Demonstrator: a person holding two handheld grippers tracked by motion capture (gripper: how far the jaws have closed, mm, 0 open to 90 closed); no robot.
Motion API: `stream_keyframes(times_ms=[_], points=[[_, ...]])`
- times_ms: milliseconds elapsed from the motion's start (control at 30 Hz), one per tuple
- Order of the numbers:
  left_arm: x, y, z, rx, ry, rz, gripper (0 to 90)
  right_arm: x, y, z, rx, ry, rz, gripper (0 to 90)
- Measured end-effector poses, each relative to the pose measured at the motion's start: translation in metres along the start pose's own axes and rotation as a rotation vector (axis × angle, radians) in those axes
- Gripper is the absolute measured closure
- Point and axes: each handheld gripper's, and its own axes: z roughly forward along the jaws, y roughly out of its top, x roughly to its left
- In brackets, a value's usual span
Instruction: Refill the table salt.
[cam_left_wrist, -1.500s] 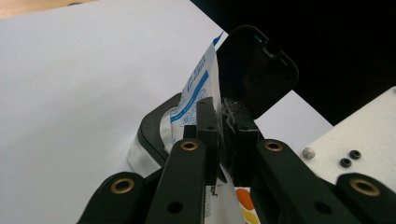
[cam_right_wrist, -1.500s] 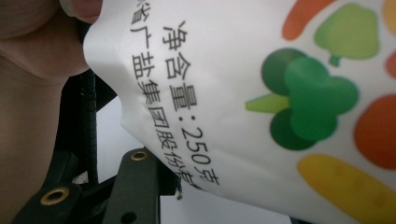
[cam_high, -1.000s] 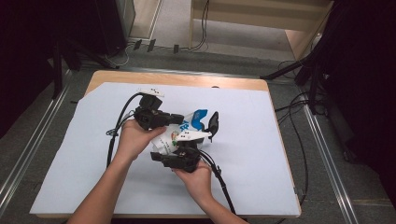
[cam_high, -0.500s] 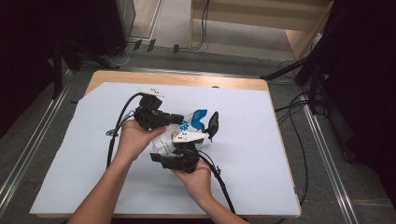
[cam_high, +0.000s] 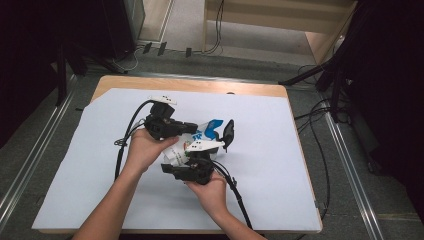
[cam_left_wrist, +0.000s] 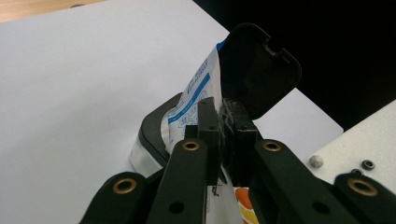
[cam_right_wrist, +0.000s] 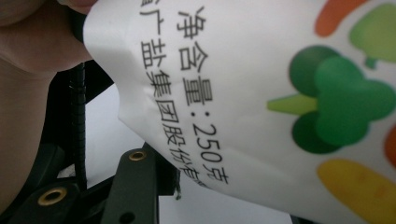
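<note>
A white salt bag (cam_high: 202, 136) with blue print is held between both grippers over a black box (cam_left_wrist: 152, 135) whose lid (cam_high: 229, 134) stands open. My left gripper (cam_high: 192, 127) comes in from the left. In the left gripper view it (cam_left_wrist: 223, 126) is shut on the bag's top edge (cam_left_wrist: 196, 98); its jaws have just eased a little with the bag still pinched. My right gripper (cam_high: 192, 154) reaches up from below. In the right gripper view the bag's printed side (cam_right_wrist: 261, 93) lies across its jaws, one jaw against the bag's edge, the other hidden.
A white sheet (cam_high: 280, 165) covers the wooden table (cam_high: 200, 85). The left gripper's cable (cam_high: 125, 135) loops to the left and the right gripper's cable (cam_high: 237, 195) trails toward the near edge. Dark floor and metal rails (cam_high: 345, 150) flank the table.
</note>
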Motion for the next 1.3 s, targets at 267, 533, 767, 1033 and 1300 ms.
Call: stream_keyframes(times_ms=[267,533,767,1033,1300], points=[[-0.0002,-0.0002,-0.0003,0.000,0.000,-0.001,87.5,0.0003,-0.0003,0.0000,0.001,-0.001,-0.004,59.4],[0.0002,-0.0004,0.0010,-0.005,0.001,-0.013,87.8,0.0014,-0.0003,0.0001,0.004,-0.011,-0.018,58.4],[-0.0003,-0.0002,-0.0001,-0.010,0.007,-0.011,87.8,0.0045,-0.0010,0.0019,0.007,-0.029,-0.052,54.7],[-0.0008,-0.0002,-0.0001,-0.021,0.003,-0.009,87.8,0.0041,-0.0003,0.0013,0.012,-0.035,-0.056,58.3],[-0.0017,-0.0002,-0.0003,-0.024,-0.004,-0.007,87.1,0.0009,-0.0004,0.0009,0.004,0.004,-0.001,59.7]])
